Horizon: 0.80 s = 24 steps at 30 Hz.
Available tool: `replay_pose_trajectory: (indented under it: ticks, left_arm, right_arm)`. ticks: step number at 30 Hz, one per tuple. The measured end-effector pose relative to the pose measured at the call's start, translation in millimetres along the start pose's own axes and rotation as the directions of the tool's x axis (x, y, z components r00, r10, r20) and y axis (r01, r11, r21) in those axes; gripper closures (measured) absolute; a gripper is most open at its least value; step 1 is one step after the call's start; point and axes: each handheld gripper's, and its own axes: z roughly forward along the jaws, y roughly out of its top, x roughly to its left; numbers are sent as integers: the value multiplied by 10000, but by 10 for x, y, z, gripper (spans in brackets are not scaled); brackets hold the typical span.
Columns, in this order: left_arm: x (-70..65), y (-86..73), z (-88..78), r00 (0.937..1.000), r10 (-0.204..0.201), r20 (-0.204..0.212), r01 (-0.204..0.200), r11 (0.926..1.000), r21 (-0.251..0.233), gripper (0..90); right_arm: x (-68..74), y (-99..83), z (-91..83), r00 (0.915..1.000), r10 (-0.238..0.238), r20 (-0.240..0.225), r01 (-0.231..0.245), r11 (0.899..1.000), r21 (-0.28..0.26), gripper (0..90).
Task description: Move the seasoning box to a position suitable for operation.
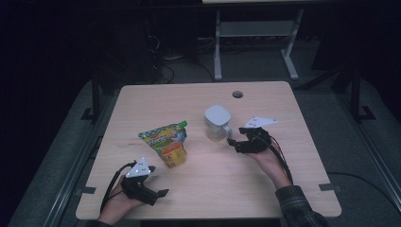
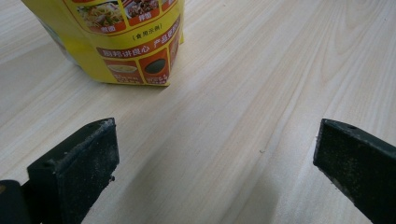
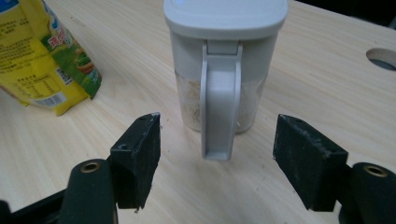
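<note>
A white-lidded clear jug (image 1: pixel 217 123) with pale grains in it stands mid-table; its handle (image 3: pixel 220 102) faces my right gripper (image 3: pixel 217 156). That gripper (image 1: pixel 232 141) sits just right of the jug, jaws wide apart, the handle straight ahead and not touched. A yellow and green spouted pouch (image 1: pixel 166 142) stands left of the jug. Near the front left edge, my left gripper (image 1: pixel 161 193) is open over bare wood, and the pouch's base (image 2: pixel 130 60) lies a short way beyond its jaws.
The light wooden table (image 1: pixel 283 179) has a round cable hole (image 1: pixel 237 94) near its far edge. A white desk frame (image 1: pixel 255 33) stands on the dark floor behind. Bare wood lies between the two grippers.
</note>
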Motion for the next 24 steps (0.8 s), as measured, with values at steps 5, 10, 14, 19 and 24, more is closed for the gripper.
replay_pose_trajectory:
  ticks: [5,10,14,19,24]
  left_arm:
    - [0,-2,-6,10000,27,6,-27,10000,-2,0]
    - [1,-2,-7,10000,-5,0,5,10000,-18,0]
    - [2,-5,-7,10000,-29,-5,29,10000,-19,0]
    - [4,-7,-8,10000,-77,-9,77,10000,-22,0]
    - [3,-4,-4,10000,-22,1,22,10000,23,0]
  right_arm:
    - [-12,54,75,9999,14,-100,-15,10000,-42,331]
    - [3,123,138,10000,-38,-54,38,10000,-42,359]
    - [22,164,198,9999,-130,-53,130,9999,4,419]
    - [8,169,244,9999,-102,-18,102,9999,-42,482]
    - [-26,160,273,9999,85,-125,-88,9997,-210,589]
